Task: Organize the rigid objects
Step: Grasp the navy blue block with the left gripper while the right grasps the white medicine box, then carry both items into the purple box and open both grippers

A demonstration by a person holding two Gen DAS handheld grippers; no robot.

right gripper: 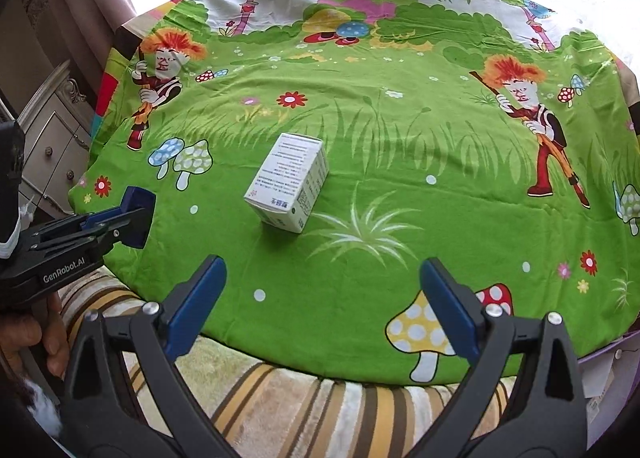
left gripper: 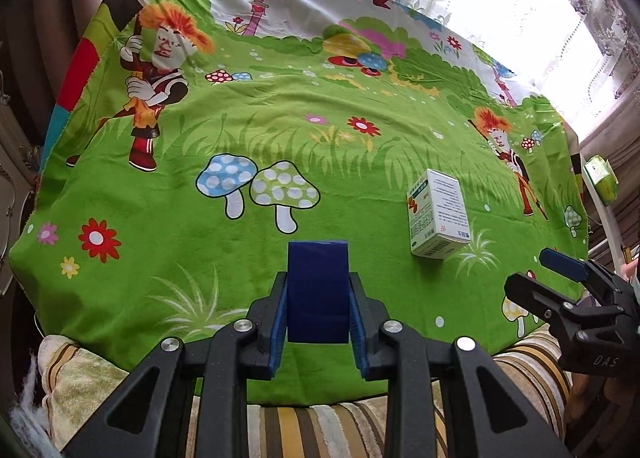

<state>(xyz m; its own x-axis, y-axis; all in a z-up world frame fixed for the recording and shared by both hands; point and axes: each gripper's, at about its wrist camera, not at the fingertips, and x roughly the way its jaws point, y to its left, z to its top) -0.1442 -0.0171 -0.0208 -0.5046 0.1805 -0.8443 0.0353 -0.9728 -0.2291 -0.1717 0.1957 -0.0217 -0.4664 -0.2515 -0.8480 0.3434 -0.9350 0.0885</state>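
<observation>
Green cartoon cloth [right gripper: 400,217] covers the table, with a striped blanket [right gripper: 304,410] at its near edge. Small print on the white box [right gripper: 290,183] is too fine to read, and its far faces are hidden. It lies on its side near the middle of the cloth, ahead of the right gripper [right gripper: 322,308] and well apart from it; that gripper's jaws gape wide around nothing. Left of it, the left gripper [left gripper: 318,298] is clamped on a dark blue block [left gripper: 318,290], whose lower end seems hidden between the fingers. "GenRobot.AI" is printed on the left gripper's side; "DAS" shows on the right one's.
</observation>
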